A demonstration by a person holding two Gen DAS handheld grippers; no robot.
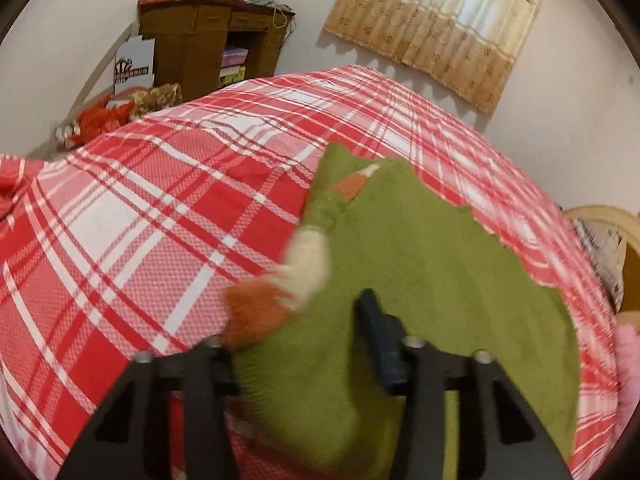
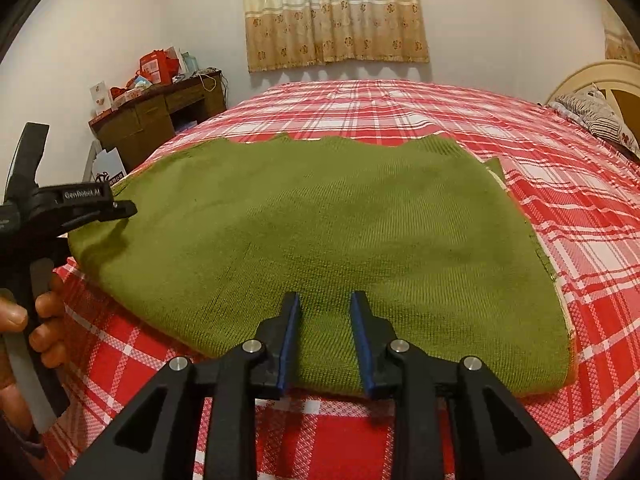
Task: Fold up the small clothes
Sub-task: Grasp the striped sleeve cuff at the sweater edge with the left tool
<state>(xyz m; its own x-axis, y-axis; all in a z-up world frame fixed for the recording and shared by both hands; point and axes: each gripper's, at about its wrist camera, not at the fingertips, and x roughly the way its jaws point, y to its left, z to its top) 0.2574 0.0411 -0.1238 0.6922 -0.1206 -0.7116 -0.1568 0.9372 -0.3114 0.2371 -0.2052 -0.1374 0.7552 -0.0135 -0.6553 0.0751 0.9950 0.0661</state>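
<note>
A wide bed [image 2: 540,208] covered in a red and white plaid sheet fills most of both views and serves as the landmark here. Spread flat across the near half of the bed lies a green knitted sweater [image 2: 320,232], its scalloped edge toward the far side of the bed and its near edge at the bed's front. Seen from the left wrist camera, a sleeve [image 1: 308,264] of the sweater, ending in a cream band and an orange cuff, is folded over at the sweater's left edge. Beyond the bed's far left corner stands a brown wooden desk [image 2: 156,120] piled with red boxes, and on the wall behind the bed hangs a beige curtain [image 2: 332,12]. A patterned pillow [image 2: 596,120] rests at the bed's right end. The right gripper [image 2: 324,340] sits over the sweater's near edge, its blue-padded jaws narrowly apart with only flat fabric below them, gripping nothing. The left gripper [image 1: 304,344], held in a hand [image 2: 36,320] at the bed's left side, has its jaws either side of a raised bunch of sweater fabric; whether they pinch it cannot be told.
</note>
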